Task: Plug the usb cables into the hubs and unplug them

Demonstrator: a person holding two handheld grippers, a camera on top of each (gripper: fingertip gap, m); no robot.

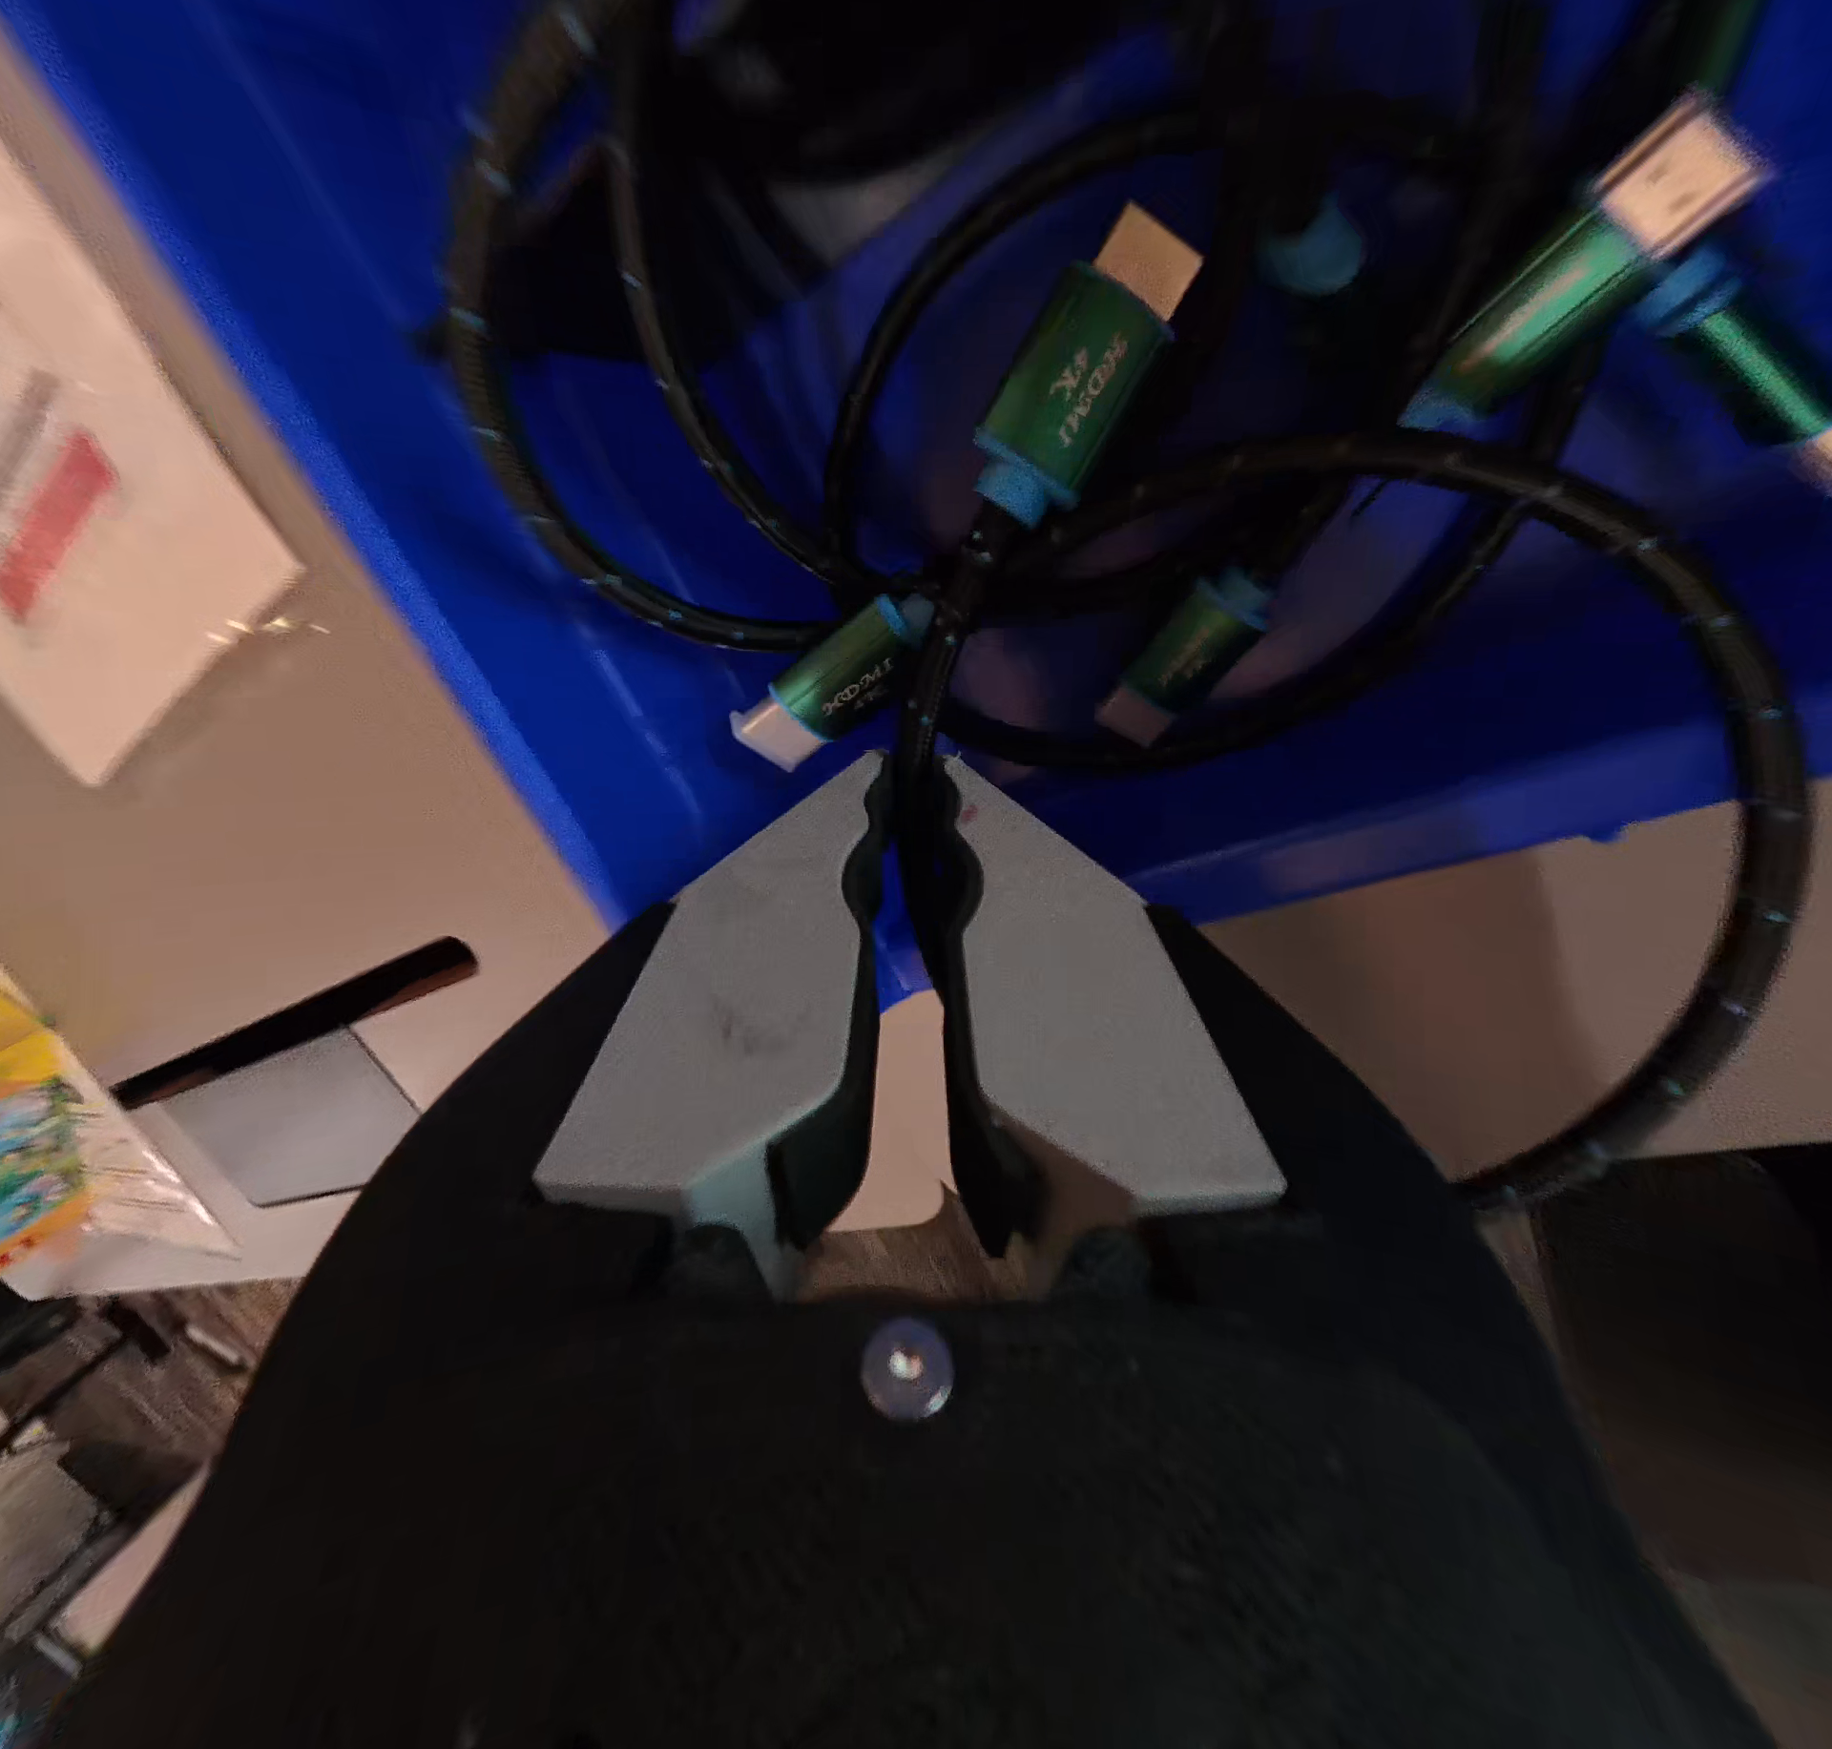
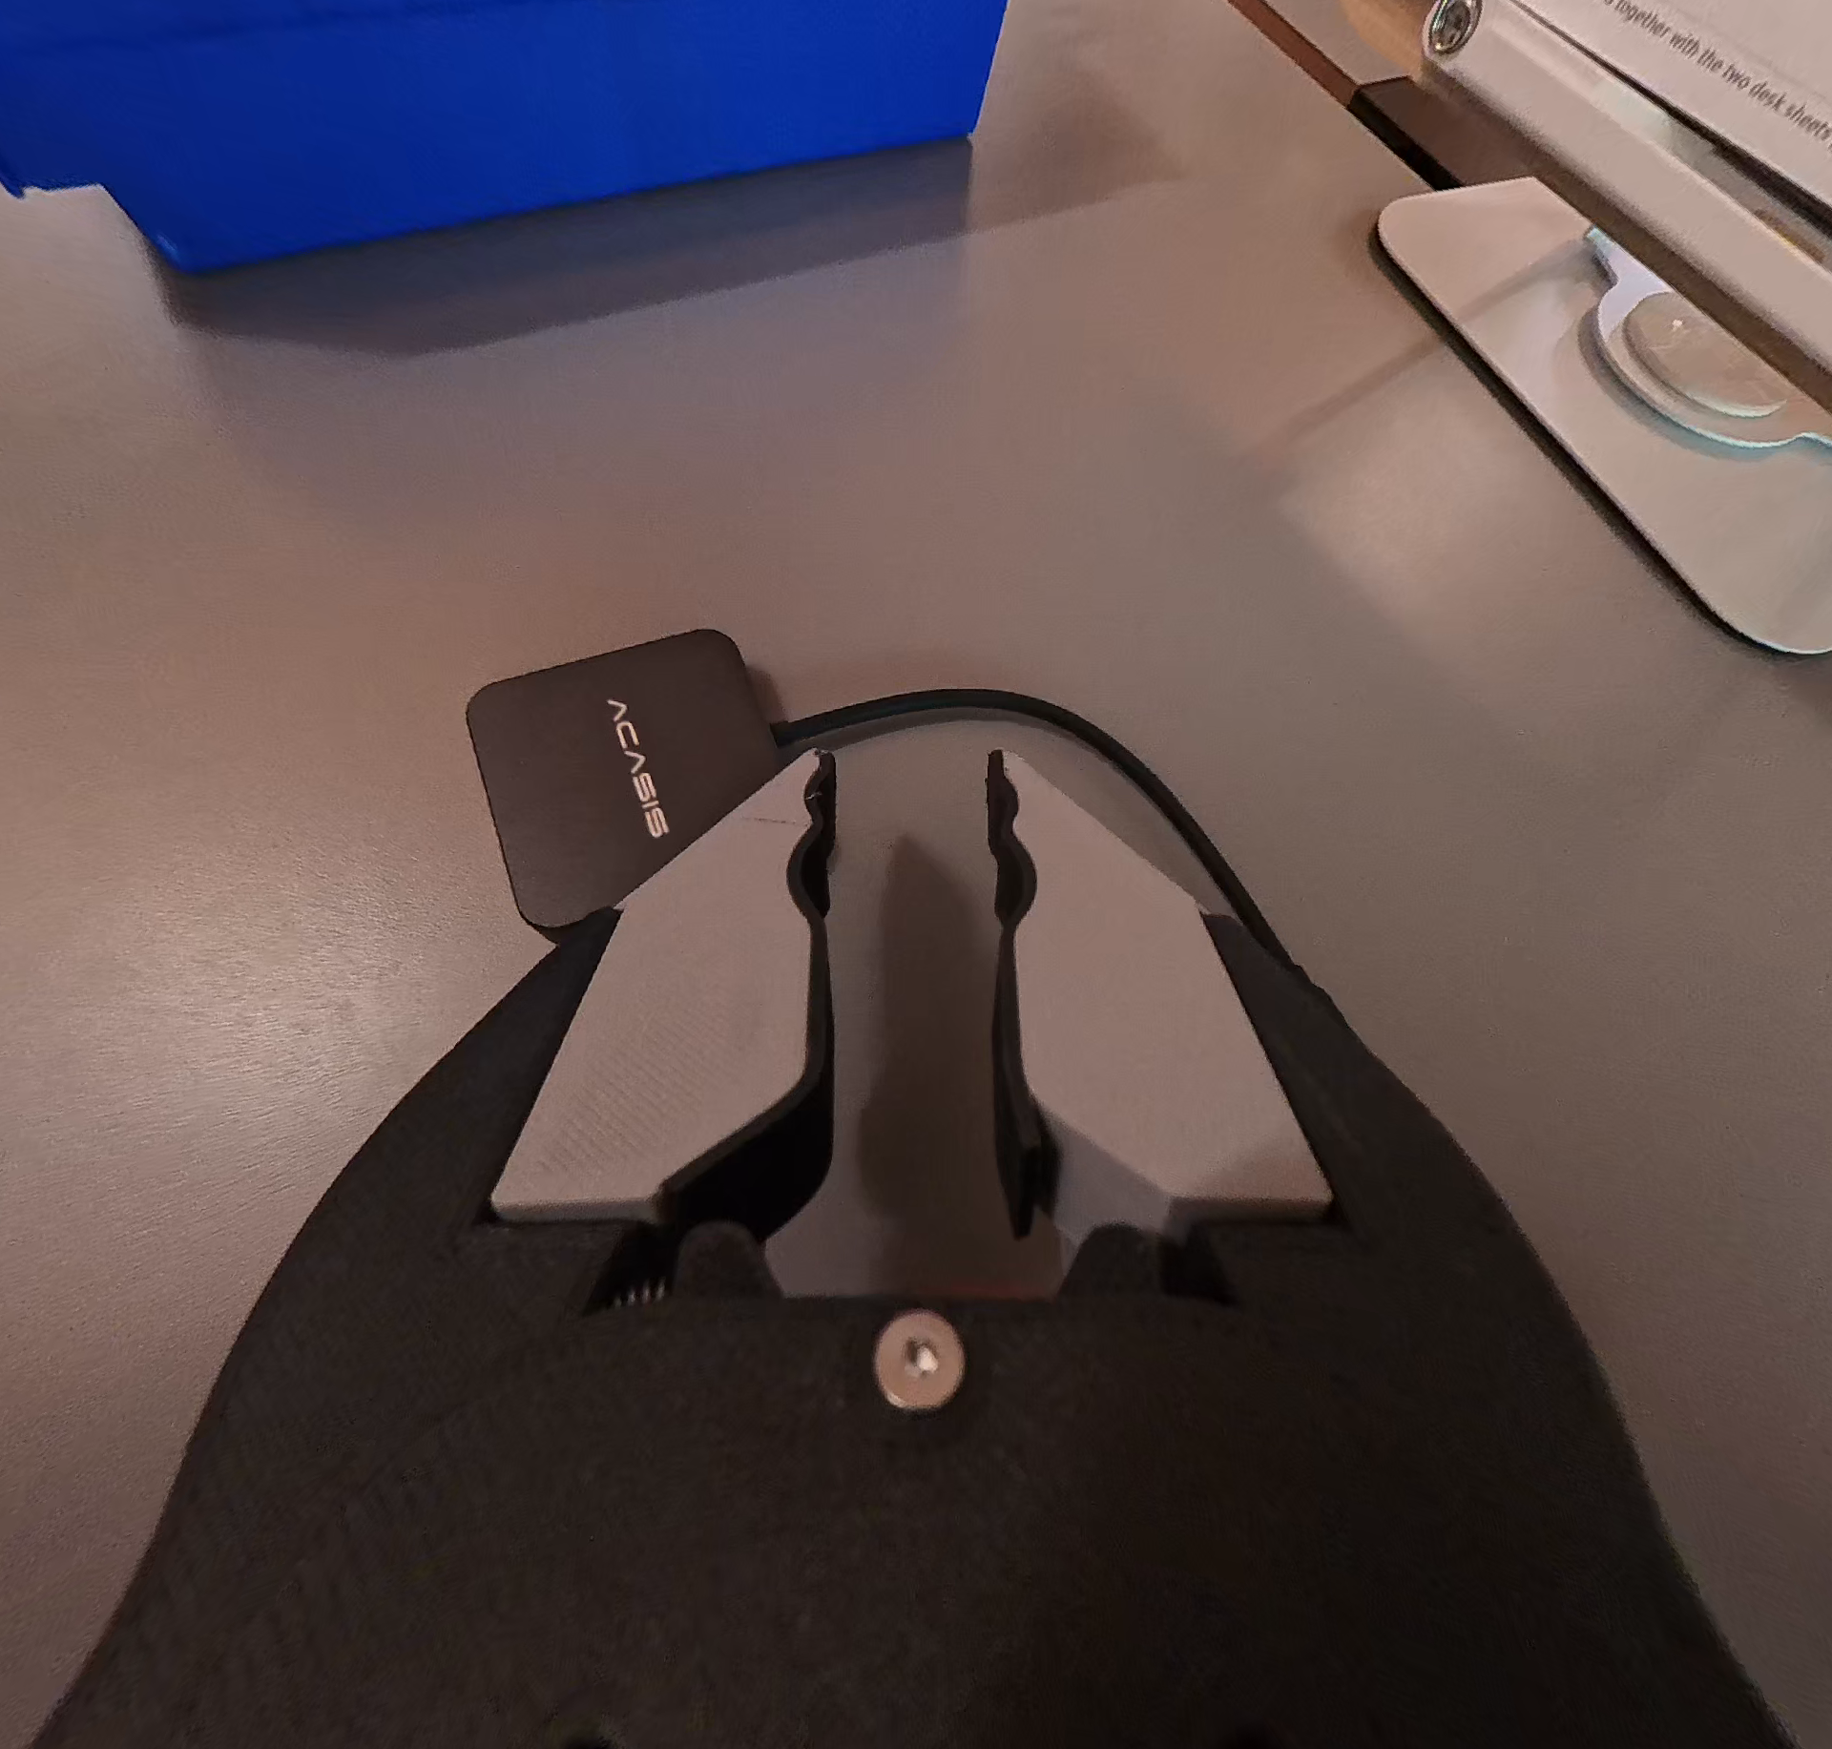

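In the left wrist view, my left gripper is shut on a black braided cable and holds it over the near edge of a blue bin. The cable loops to the right and ends in a green plug. Several more coiled black cables with green plugs lie in the bin. In the right wrist view, my right gripper is open and empty just above the grey table. A small flat black box with a thin black cord lies by its left fingertip.
The blue bin stands at the far left in the right wrist view. A silver stand base and a white sheet on a clip are at the far right. A white card and a colourful packet lie left of the bin. Some 40 cm of space lies between my two pairs of fingers.
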